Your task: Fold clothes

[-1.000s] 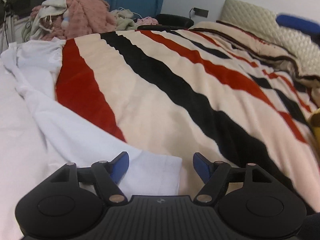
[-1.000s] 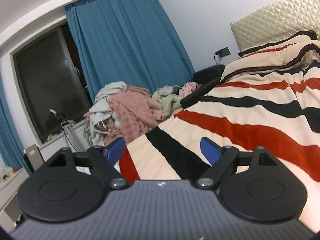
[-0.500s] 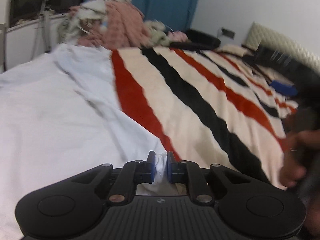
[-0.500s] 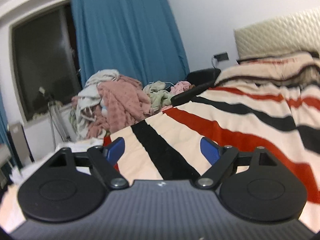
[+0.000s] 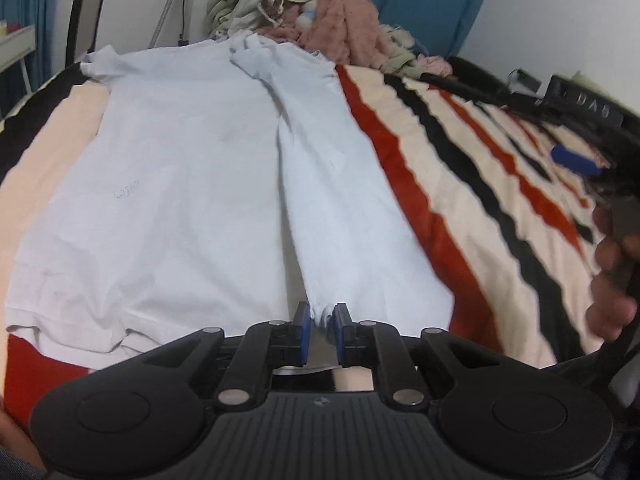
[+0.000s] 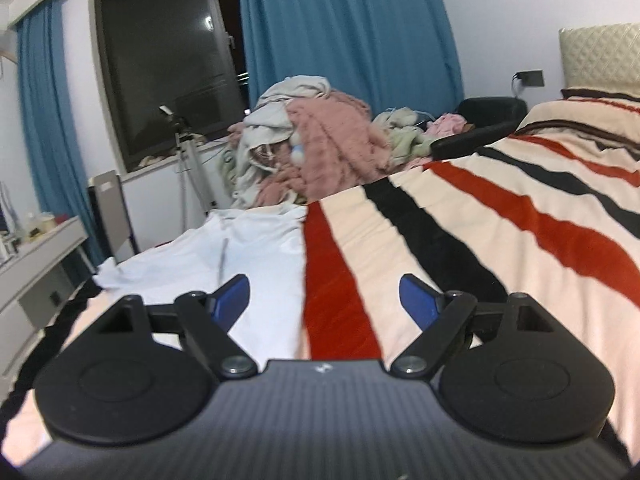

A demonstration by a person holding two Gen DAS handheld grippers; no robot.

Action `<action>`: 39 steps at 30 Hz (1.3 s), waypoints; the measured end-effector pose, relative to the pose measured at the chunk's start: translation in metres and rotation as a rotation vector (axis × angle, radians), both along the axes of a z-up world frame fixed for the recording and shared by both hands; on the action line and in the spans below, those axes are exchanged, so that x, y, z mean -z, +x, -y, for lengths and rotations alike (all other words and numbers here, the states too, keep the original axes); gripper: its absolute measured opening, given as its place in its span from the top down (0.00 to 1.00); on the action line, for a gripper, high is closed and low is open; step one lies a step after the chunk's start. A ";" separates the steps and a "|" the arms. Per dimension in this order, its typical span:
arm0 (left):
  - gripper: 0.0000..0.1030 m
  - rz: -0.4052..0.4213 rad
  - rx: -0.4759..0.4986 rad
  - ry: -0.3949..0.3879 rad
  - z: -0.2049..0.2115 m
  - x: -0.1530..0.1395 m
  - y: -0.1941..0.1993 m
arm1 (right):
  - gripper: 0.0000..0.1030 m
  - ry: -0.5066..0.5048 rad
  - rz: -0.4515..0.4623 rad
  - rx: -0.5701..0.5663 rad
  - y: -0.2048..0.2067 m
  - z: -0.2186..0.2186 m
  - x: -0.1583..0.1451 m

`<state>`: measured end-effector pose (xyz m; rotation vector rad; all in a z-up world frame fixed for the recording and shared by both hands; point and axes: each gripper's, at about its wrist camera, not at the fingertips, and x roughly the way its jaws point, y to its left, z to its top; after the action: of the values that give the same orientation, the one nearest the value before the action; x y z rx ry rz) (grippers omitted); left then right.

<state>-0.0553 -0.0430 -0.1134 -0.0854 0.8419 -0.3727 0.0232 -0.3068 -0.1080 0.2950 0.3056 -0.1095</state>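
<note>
A: Pinching the near hem of the white T-shirt (image 5: 180,184), the left gripper (image 5: 320,330) has its blue pads pressed together on a small bunch of cloth, with a fold strip running away from it.

B: Where does the shirt lie?

A: Flat on the striped blanket (image 5: 460,184), toward the bed's left edge, long axis running straight away from the left gripper to the collar by the clothes pile (image 5: 320,12) at the far edge.

B: And the right gripper (image 6: 326,300)?

A: Spread wide, holding nothing, above the blanket just right of the shirt's right edge. The left is plainly nearer.

B: Anything unclear?

A: The hem under the gripper body is hidden; the right hand (image 5: 612,276) is blurred at the frame's edge.
</note>
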 end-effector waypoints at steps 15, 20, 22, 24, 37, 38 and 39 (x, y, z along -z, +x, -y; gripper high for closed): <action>0.02 0.354 -0.022 0.064 0.009 -0.056 -0.032 | 0.19 -0.046 0.087 -0.107 -0.019 -0.038 -0.014; 0.00 0.401 -0.092 0.069 -0.010 -0.072 -0.043 | 0.19 -0.057 0.100 -0.126 -0.030 -0.054 -0.029; 0.00 0.410 -0.123 0.049 -0.023 -0.079 -0.045 | 0.19 -0.077 0.118 -0.135 -0.036 -0.061 -0.038; 0.00 0.410 -0.151 0.022 -0.036 -0.087 -0.047 | 0.19 -0.087 0.135 -0.144 -0.042 -0.066 -0.048; 0.00 0.446 -0.232 0.005 -0.065 -0.137 -0.049 | 0.19 0.039 0.144 -0.123 -0.035 -0.067 -0.102; 0.00 0.451 -0.230 0.007 -0.065 -0.136 -0.047 | 0.19 0.052 0.138 -0.123 -0.032 -0.064 -0.098; 0.00 0.463 -0.226 0.014 -0.064 -0.133 -0.044 | 0.19 0.049 0.134 -0.126 -0.029 -0.062 -0.094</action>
<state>-0.0994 0.0214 0.0201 -0.0765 0.3719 -0.1616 -0.0054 -0.2446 -0.0140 0.3296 0.1937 0.0415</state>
